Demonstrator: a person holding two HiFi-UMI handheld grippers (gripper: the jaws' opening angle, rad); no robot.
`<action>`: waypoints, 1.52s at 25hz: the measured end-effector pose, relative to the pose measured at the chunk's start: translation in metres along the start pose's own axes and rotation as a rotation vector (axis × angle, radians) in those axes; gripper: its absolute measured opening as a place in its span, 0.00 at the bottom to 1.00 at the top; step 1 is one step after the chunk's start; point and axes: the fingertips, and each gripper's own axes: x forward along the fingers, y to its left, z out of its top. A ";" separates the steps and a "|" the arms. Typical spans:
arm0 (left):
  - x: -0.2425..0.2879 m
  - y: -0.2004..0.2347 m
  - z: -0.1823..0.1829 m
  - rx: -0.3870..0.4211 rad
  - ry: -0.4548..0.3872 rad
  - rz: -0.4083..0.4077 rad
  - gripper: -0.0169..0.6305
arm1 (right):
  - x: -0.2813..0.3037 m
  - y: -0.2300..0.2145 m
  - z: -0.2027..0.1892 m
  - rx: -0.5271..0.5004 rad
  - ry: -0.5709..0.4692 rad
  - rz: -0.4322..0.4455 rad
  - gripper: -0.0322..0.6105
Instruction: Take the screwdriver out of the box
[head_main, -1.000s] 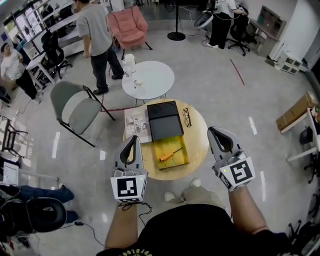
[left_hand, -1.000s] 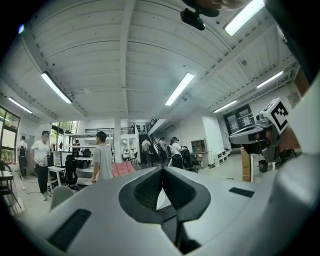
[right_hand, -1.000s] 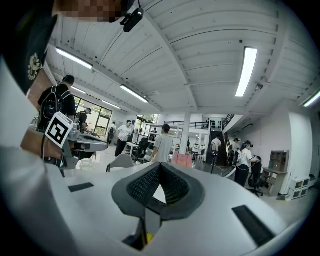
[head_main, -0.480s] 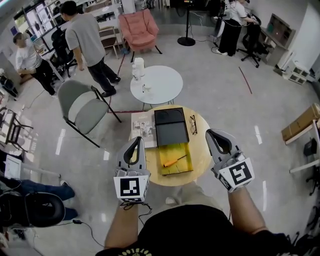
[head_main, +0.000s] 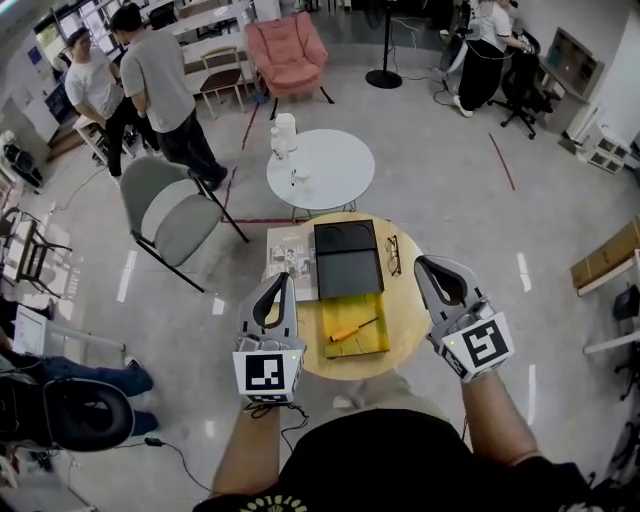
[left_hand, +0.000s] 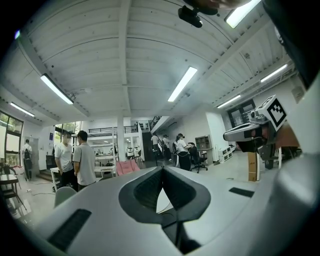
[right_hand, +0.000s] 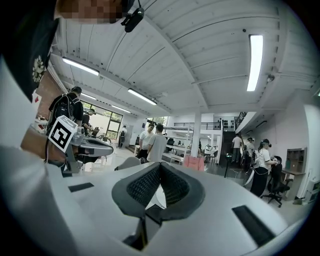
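Toward the surface's (head_main: 405, 300) front edge the screwdriver (head_main: 352, 329) lies in the box (head_main: 372, 302); left gripper (head_main: 285, 281) and right gripper (head_main: 426, 266), fingers pressed together, should spread before pinching.

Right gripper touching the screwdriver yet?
Apart. Head view: right gripper sits right of the yellow box, bare table showing between it and the screwdriver inside.
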 end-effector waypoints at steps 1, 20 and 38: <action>0.004 -0.001 0.000 0.000 -0.001 -0.001 0.05 | 0.002 -0.002 -0.001 -0.001 0.003 0.003 0.07; 0.050 0.002 -0.036 0.006 0.080 0.027 0.05 | 0.057 0.010 -0.064 -0.048 0.132 0.245 0.08; 0.053 0.021 -0.064 0.009 0.164 0.080 0.05 | 0.088 0.040 -0.113 0.058 0.231 0.418 0.20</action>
